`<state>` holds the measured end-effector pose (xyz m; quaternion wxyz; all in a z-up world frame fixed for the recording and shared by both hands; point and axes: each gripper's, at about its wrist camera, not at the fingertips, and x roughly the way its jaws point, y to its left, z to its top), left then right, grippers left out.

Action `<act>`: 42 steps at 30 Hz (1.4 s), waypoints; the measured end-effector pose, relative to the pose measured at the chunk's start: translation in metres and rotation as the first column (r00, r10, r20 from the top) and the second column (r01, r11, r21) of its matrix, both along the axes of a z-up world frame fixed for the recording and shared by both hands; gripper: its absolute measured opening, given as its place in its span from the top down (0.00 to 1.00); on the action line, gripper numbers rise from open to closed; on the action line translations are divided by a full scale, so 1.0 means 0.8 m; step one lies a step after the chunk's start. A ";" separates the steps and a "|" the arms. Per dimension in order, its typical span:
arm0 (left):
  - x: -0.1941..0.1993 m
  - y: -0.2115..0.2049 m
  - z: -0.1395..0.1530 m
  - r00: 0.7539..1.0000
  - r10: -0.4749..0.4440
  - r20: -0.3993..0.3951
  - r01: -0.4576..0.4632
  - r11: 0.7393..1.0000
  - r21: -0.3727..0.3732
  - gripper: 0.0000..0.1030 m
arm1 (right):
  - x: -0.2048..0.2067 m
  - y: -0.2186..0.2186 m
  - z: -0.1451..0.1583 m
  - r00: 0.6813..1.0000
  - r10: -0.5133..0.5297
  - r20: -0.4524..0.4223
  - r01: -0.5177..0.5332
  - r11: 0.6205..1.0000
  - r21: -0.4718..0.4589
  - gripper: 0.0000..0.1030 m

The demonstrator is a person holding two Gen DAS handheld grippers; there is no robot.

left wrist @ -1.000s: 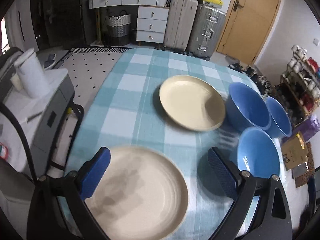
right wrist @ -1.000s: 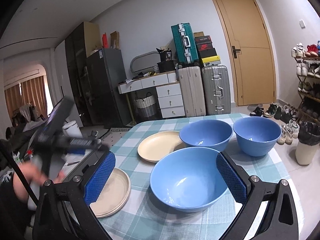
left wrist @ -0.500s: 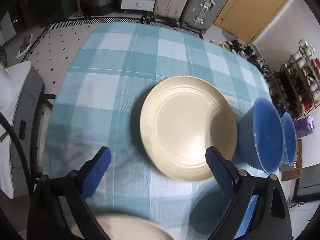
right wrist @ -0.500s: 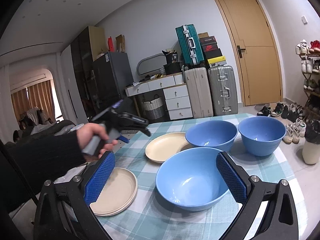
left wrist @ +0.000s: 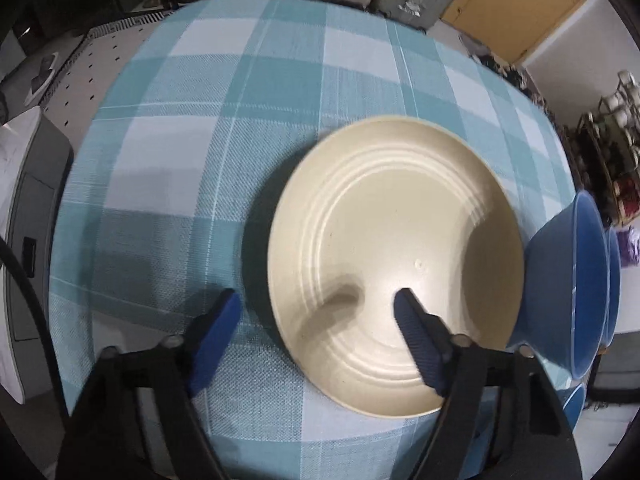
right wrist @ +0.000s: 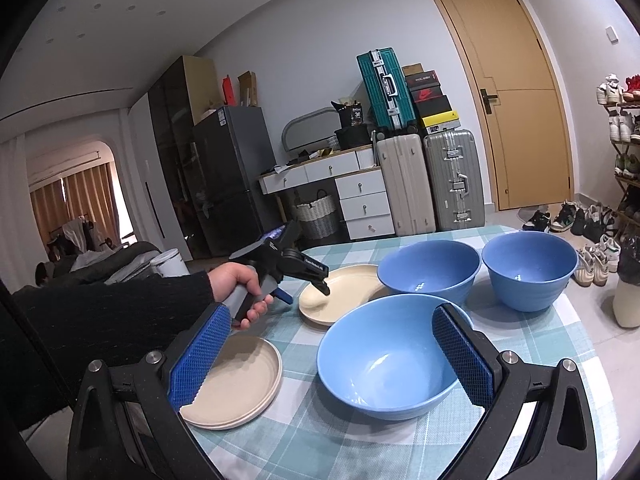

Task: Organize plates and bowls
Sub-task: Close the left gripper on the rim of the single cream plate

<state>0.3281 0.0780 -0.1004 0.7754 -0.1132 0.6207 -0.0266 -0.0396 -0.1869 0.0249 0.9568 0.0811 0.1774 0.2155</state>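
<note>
Cream plate (left wrist: 394, 264) lies flat on the teal-and-white checked tablecloth (left wrist: 224, 148), at about 3 o'clock of the left wrist view's centre; in the right wrist view it sits at 11 o'clock of the near bowl. Left gripper (left wrist: 316, 312) points steeply down at it, jaws closing, blue pads straddling the plate's near-left rim: right pad over the plate's inside, left pad outside over the cloth. Pads not pressing the rim, nothing gripped. In the right wrist view a hand (right wrist: 240, 286) in a dark knit sleeve (right wrist: 108, 316) holds that gripper by its grey handle, tip over the plate's left edge. Second plate (right wrist: 236, 380), paler beige, rests at the table's near-left corner, well apart from the first, partly behind the right gripper's left pad. Three blue bowls: big near bowl (right wrist: 390, 356) straight ahead of the right gripper (right wrist: 328, 368), seen between its pads; cannot tell if it touches them. Right gripper's fingers spread wide, released, holding nothing. Middle bowl (right wrist: 428, 266) stands just beside the cream plate at its 3 o'clock; whether they touch is unclear. Far-right bowl (right wrist: 530, 270) close beside the middle one. All bowls upright, empty. Behind the table: white drawer unit (right wrist: 360, 200), silver suitcases (right wrist: 454, 178), a teal suitcase (right wrist: 380, 88) on top, wooden door (right wrist: 516, 92).
</note>
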 end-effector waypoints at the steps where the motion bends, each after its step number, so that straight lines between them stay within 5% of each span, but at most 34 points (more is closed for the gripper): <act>1: 0.000 -0.001 -0.002 1.000 -0.007 -0.008 0.007 1.000 0.000 0.53 | -0.001 0.000 0.001 1.000 0.008 0.003 -0.008 1.000 0.006 0.00; 5: -0.001 0.001 -0.005 1.000 0.011 -0.010 -0.011 1.000 -0.017 0.57 | -0.006 -0.002 0.004 1.000 0.019 0.023 -0.019 1.000 0.021 0.00; 13: -0.005 0.016 -0.007 0.999 0.036 -0.004 -0.036 0.999 0.004 0.84 | -0.008 0.004 0.003 1.000 0.018 0.013 -0.018 1.000 -0.009 0.00; 23: -0.007 0.024 -0.004 1.000 0.031 -0.001 -0.030 0.999 0.026 0.89 | 0.000 0.004 -0.001 1.000 0.011 -0.014 -0.011 1.000 -0.005 0.01; 26: -0.008 0.019 -0.001 1.000 -0.002 -0.011 0.003 0.997 0.083 0.89 | 0.002 0.001 -0.004 1.000 0.008 -0.027 -0.008 1.000 0.008 0.01; 42: -0.014 0.058 -0.001 0.999 0.035 -0.002 -0.035 0.996 0.080 0.89 | 0.033 -0.019 -0.023 0.988 -0.022 -0.153 0.033 0.997 0.065 0.00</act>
